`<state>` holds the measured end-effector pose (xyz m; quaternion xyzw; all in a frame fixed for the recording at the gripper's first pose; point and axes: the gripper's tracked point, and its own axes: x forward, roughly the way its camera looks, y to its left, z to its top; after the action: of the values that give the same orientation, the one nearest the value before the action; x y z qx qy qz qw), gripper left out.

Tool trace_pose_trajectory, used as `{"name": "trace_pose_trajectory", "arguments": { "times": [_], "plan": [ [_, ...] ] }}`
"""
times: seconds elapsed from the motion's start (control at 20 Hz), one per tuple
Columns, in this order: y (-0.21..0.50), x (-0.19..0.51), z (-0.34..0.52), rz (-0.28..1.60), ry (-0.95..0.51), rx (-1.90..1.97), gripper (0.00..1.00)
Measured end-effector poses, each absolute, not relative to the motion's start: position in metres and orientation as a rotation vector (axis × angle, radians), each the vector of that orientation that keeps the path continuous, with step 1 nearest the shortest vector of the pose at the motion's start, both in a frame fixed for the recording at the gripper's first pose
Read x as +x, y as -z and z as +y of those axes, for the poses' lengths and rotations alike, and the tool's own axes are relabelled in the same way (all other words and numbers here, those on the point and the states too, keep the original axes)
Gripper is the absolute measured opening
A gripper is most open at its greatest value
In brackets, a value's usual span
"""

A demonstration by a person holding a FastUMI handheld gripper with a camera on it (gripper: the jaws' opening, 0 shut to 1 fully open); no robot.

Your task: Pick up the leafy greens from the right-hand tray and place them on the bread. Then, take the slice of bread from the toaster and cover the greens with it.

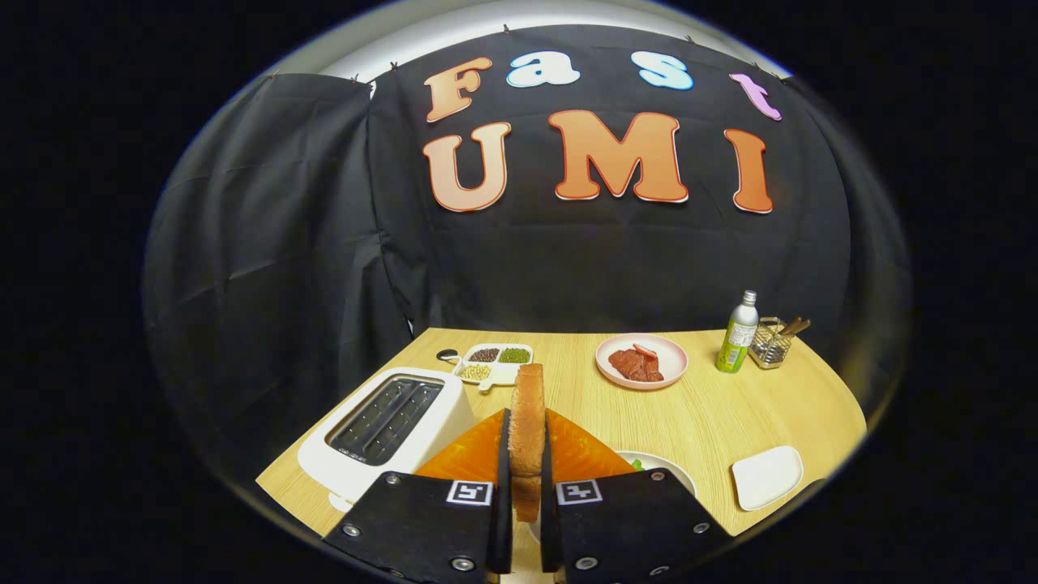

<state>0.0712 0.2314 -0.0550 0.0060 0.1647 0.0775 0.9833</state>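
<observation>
Toaster (388, 427) left — bread slice (527, 414) between fingers (503, 454)

No word or number can be made out on the things on the table. The only signs are two small square tags of black-and-white blocks, coded patterns and not letters: one tag (469, 492) stands on the left finger of the gripper (527, 418), the other tag (578, 491) on the right finger, both facing up, either side of the slice of bread (527, 401) that the two fingers clamp between them. The bottle (738, 334) beyond the fingers, at the far side of the table, bears a printed label, but its print is too small to make out.
</observation>
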Motion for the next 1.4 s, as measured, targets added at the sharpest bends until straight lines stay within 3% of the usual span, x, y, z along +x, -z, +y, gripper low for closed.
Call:
{"name": "trace_pose_trajectory", "arguments": {
  "times": [1.1,1.4],
  "plan": [
    [0.153,0.077,0.145,0.498,-0.125,0.152,0.14],
    [0.169,0.076,0.12,0.54,-0.092,0.18,0.26]
  ]
}}
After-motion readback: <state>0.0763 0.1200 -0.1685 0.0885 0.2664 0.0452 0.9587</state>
